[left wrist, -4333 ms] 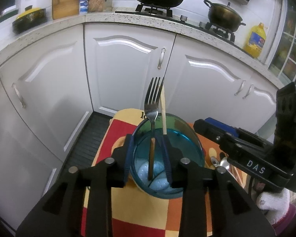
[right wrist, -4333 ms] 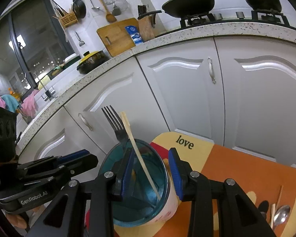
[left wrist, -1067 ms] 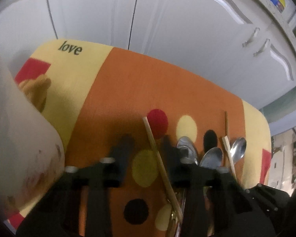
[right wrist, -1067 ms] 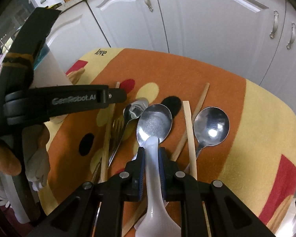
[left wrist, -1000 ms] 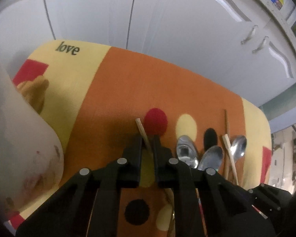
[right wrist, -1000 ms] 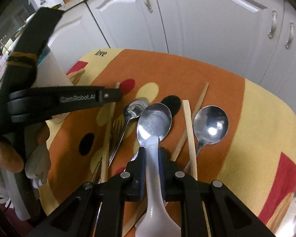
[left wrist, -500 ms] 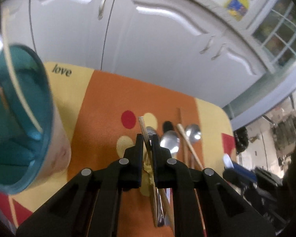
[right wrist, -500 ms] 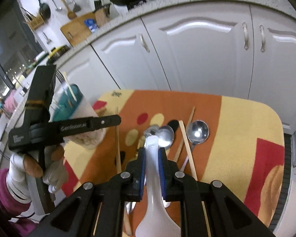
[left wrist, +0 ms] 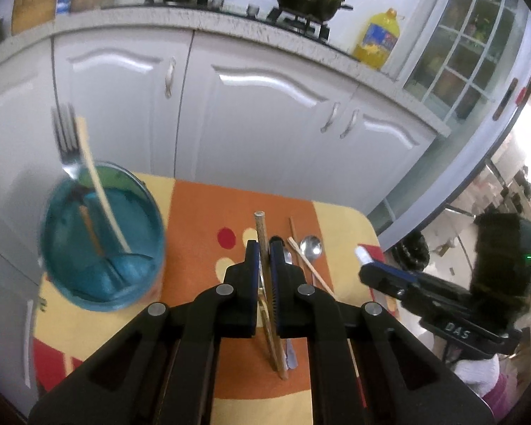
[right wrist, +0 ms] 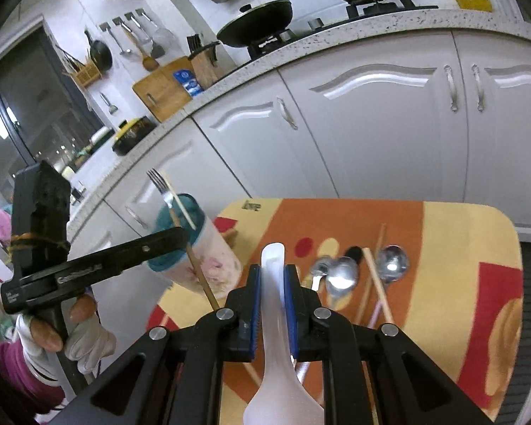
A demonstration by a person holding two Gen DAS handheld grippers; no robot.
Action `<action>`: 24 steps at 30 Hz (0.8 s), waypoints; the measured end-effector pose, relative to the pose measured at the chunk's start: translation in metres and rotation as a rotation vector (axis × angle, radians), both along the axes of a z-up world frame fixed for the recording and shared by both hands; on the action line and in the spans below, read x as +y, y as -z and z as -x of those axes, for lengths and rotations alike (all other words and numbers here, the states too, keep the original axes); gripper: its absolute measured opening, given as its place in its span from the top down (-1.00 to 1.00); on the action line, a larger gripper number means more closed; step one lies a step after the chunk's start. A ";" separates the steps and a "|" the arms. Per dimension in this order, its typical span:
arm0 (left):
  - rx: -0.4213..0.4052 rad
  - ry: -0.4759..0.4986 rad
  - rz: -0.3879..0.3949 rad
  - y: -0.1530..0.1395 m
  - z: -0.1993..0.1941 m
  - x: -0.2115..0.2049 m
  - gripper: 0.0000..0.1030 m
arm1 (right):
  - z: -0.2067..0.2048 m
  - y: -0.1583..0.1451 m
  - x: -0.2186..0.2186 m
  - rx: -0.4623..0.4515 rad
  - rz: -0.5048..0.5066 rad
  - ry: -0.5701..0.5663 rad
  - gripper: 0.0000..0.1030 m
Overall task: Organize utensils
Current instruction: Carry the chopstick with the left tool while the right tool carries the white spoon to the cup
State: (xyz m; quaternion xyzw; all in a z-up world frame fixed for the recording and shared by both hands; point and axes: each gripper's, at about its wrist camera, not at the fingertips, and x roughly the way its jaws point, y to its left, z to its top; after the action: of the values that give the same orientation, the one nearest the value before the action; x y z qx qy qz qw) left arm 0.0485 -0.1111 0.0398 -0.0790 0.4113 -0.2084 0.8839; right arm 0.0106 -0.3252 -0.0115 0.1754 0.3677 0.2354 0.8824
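My left gripper point(left wrist: 264, 248) is shut on a wooden chopstick point(left wrist: 263, 244) and holds it above the mat. The blue-rimmed utensil cup point(left wrist: 101, 237) stands at the left with a fork point(left wrist: 67, 148) and a chopstick point(left wrist: 99, 191) in it. My right gripper point(right wrist: 272, 271) is shut on a white plastic spoon point(right wrist: 273, 283), handle forward, lifted above the mat. In the right wrist view the cup point(right wrist: 194, 248) is at the left, behind the left gripper point(right wrist: 180, 235). Metal spoons point(right wrist: 391, 260) and chopsticks point(right wrist: 377, 283) lie on the mat.
The orange and yellow mat point(left wrist: 201, 209) covers a small table in front of white cabinets point(left wrist: 265, 124). The right gripper point(left wrist: 363, 256) with the spoon's tip shows at the right of the left wrist view. A stove with pots point(right wrist: 255, 32) is on the counter behind.
Both grippers have risen from the mat with their utensils. The left one has lifted the chopstick. The cup with fork has come further into the left view.
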 end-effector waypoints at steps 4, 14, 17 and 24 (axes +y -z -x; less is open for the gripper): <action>-0.026 -0.013 0.009 -0.017 0.007 0.019 0.92 | -0.003 -0.005 0.016 0.017 -0.020 -0.038 0.77; -0.066 -0.051 0.022 -0.035 0.014 0.051 0.92 | -0.019 -0.010 0.061 0.063 0.010 -0.140 0.77; -0.068 -0.055 0.032 -0.041 0.014 0.059 0.92 | -0.019 -0.019 0.070 0.023 0.019 -0.149 0.77; -0.119 -0.077 0.033 -0.065 0.016 0.082 0.92 | -0.026 -0.031 0.098 -0.032 0.095 -0.198 0.92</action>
State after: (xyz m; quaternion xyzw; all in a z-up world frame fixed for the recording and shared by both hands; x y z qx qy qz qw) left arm 0.0325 -0.0295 0.1047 -0.0966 0.3511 -0.1851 0.9127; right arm 0.0368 -0.2273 0.0194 0.0924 0.3799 0.3065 0.8679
